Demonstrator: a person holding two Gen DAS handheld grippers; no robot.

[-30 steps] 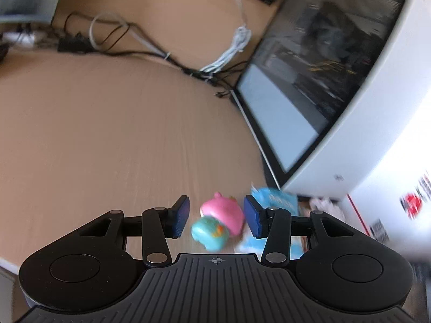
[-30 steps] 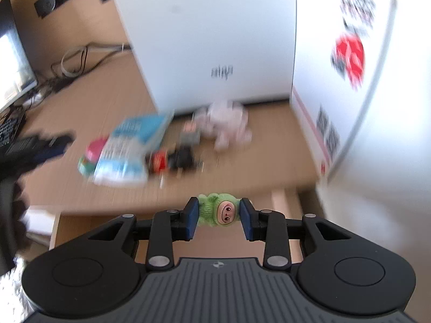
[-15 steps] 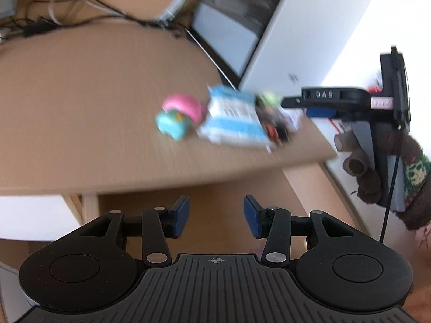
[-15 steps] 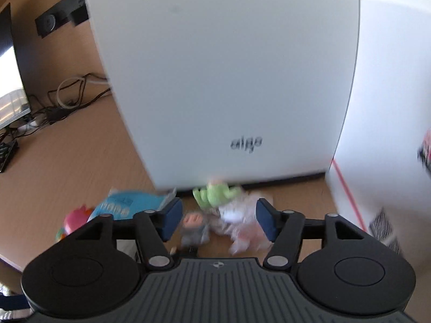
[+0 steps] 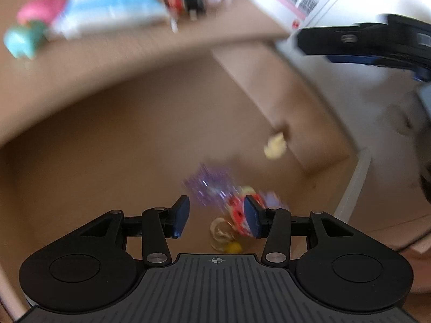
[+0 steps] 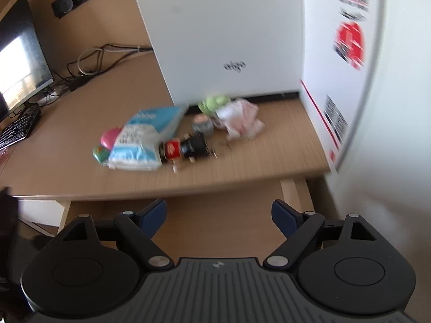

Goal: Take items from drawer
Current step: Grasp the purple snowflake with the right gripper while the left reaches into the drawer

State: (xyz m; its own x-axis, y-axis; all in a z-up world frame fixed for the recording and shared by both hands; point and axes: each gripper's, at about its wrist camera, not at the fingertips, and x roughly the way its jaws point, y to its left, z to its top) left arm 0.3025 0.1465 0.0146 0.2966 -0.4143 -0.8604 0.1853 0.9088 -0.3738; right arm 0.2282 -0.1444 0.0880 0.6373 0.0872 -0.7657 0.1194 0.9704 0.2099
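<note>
left wrist: left tool parted and empty, aimed into drawer; blurred purple item and red item lie just ahead, next pick, needs lowering and centring | right wrist: right tool spread wide, empty, above bench where removed items lie

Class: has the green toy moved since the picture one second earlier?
Yes. The green toy left the right gripper and now lies against the white box.
</note>
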